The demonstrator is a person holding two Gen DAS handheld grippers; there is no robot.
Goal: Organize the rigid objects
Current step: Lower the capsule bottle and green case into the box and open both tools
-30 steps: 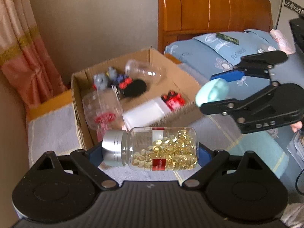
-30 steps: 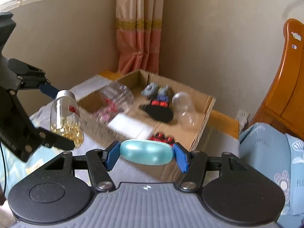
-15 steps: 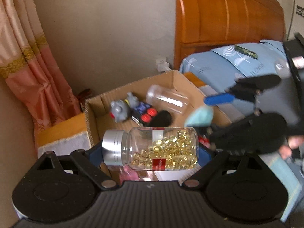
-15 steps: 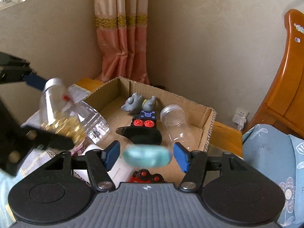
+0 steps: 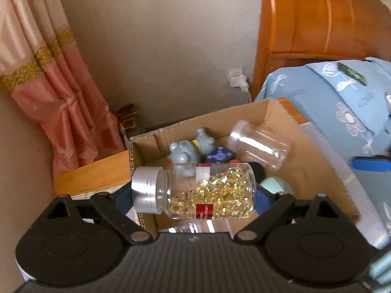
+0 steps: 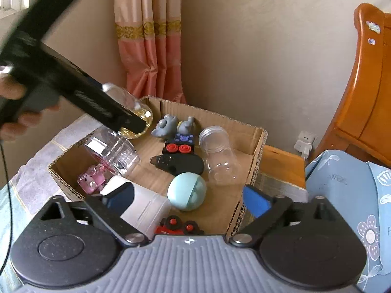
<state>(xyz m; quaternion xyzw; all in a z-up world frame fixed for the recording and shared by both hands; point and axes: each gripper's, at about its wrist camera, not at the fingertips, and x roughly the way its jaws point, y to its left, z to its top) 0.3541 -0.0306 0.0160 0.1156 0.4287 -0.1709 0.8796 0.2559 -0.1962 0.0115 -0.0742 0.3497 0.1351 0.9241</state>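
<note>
A clear bottle of golden capsules [image 5: 205, 190] with a silver lid lies sideways between the pads of my left gripper [image 5: 193, 195], which is shut on it above the cardboard box [image 5: 268, 112]. The right wrist view shows this bottle [image 6: 144, 116] hanging over the box's far left corner. My right gripper [image 6: 188, 197] hovers over the near side of the box [image 6: 259, 151]; its jaws are opening and its pads touch nothing. Below them a pale teal oval case [image 6: 187, 191] lies loose on the box floor. In the left wrist view the teal case [image 5: 276, 185] peeks out behind the bottle.
The box also holds an empty clear jar [image 6: 217, 156], grey toy figures [image 6: 168, 127], a black object [image 6: 180, 163], red-wheeled blocks [image 6: 179, 147], a clear container [image 6: 112, 151] and a white box [image 6: 144, 205]. Blue bedding [image 6: 347, 195] lies to the right, a curtain [image 6: 146, 48] behind.
My right gripper's jaws have spread and the teal case has dropped from them into the box. My left gripper has carried the capsule bottle over the box.
</note>
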